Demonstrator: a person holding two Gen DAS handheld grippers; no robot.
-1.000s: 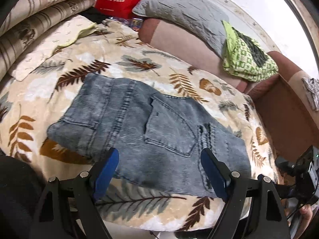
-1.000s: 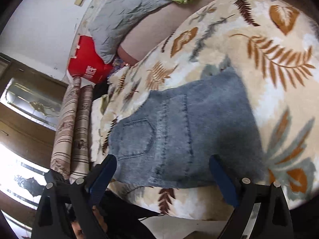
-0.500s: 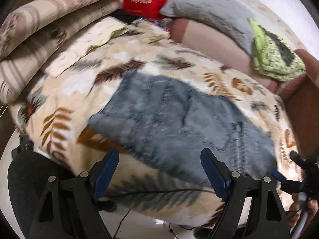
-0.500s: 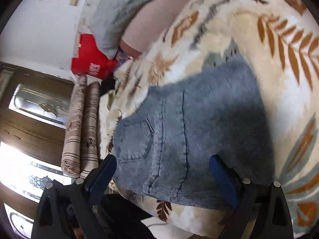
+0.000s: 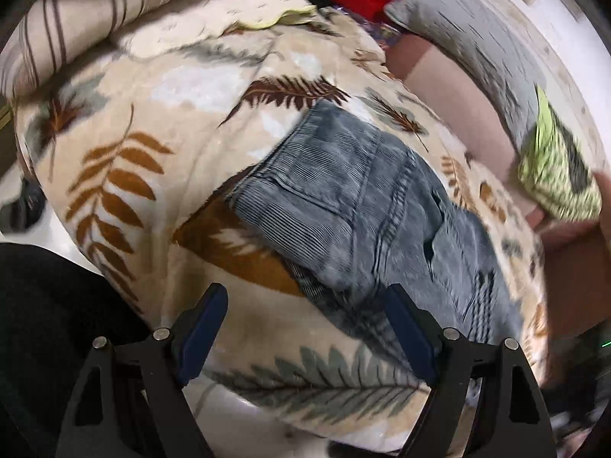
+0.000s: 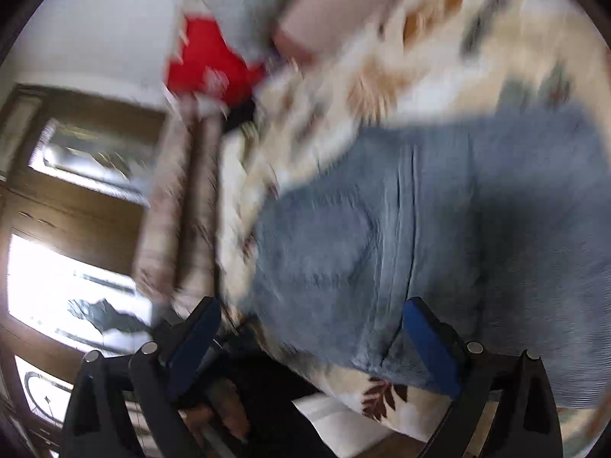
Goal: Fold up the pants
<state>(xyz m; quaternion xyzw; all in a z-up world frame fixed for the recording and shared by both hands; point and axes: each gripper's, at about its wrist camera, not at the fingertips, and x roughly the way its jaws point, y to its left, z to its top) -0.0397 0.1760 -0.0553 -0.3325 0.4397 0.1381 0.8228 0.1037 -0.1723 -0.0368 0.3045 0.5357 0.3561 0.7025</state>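
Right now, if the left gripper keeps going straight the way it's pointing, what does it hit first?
Most likely the near edge of the blue-grey pants, which lie flat on the leaf-print blanket. The left gripper is open, its fingers framing that edge. Depth is unclear, so it may meet the blanket just beside it.

Grey-blue ribbed pants (image 5: pixel 366 206) on cream blanket (image 5: pixel 160 122) with rust, brown, perhaps grey-green fern leaves.
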